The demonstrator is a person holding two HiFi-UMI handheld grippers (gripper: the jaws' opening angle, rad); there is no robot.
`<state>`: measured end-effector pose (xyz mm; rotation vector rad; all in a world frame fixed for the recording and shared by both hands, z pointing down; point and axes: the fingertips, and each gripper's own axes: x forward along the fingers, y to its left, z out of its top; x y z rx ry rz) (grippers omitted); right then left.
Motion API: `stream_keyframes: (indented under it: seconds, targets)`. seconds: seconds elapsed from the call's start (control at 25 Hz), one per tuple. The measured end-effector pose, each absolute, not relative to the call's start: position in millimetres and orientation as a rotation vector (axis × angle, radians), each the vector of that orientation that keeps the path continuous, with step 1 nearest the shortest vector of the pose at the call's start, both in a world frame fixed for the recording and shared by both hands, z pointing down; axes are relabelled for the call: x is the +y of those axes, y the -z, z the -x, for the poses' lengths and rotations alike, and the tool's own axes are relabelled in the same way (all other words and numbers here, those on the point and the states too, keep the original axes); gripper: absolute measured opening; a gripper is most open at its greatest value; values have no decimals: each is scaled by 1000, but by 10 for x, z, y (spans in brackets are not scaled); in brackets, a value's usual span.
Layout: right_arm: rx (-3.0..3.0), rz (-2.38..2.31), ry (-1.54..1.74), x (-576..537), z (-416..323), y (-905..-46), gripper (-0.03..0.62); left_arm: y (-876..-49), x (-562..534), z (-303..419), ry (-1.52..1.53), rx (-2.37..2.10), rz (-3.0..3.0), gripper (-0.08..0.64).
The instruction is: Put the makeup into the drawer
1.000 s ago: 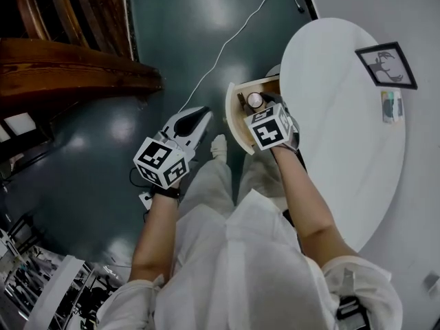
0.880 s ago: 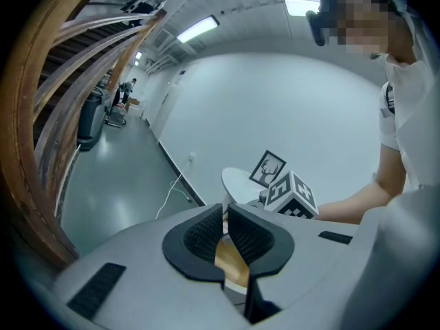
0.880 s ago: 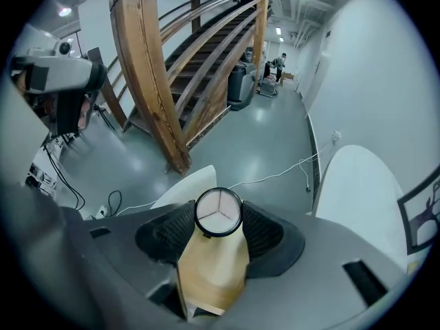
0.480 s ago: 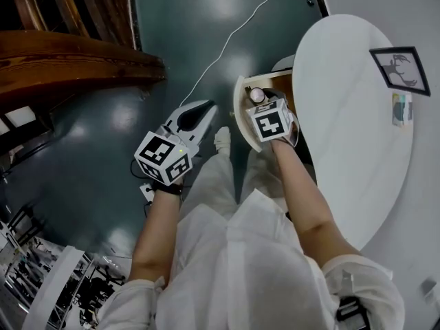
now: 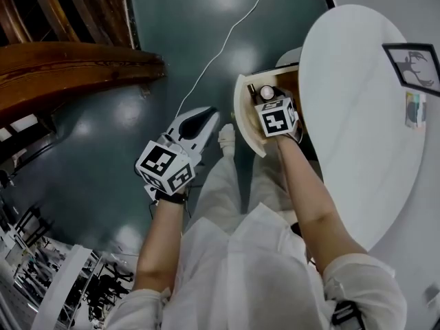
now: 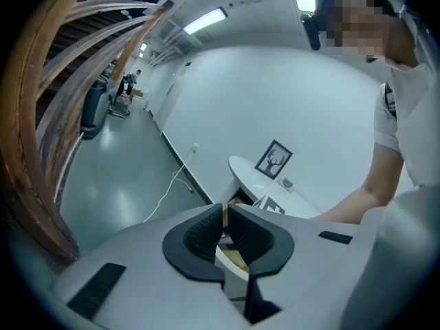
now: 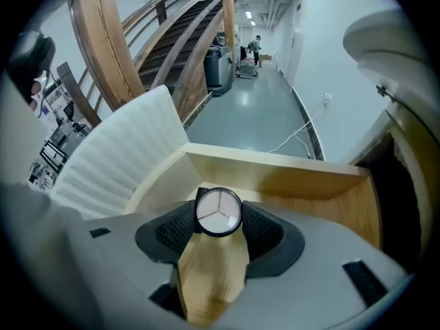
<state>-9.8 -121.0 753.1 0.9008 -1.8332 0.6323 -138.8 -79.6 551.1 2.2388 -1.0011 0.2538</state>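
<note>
The right gripper (image 7: pixel 220 224) clamps its ribbed pads (image 7: pixel 175 231) on a round makeup compact (image 7: pixel 218 211) (pale face split into three wedges), held over the wooden bottom of the open drawer (image 7: pixel 275 174) beneath the round white table (image 5: pixel 357 115). The left gripper (image 6: pixel 225 220), jaws drawn together on nothing, hangs over the teal floor (image 5: pixel 103 136).

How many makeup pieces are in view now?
1: the compact in the right gripper, over the drawer. The drawer's back is hidden; the table's small item is unclear.
</note>
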Motion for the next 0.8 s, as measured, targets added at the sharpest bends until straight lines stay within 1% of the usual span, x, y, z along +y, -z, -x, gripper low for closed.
stream_keyframes:
  seconds: [0.36, 0.8]
  targets:
    - [-1793, -907, -644, -1365, -83, -8008, 212, -5695, -903, 1138, -180, -992, -2203, 37]
    - [-1797, -879, -610, -1425, -120, -8198, 212, -5870, -904, 1133, -201, -1008, -2172, 37]
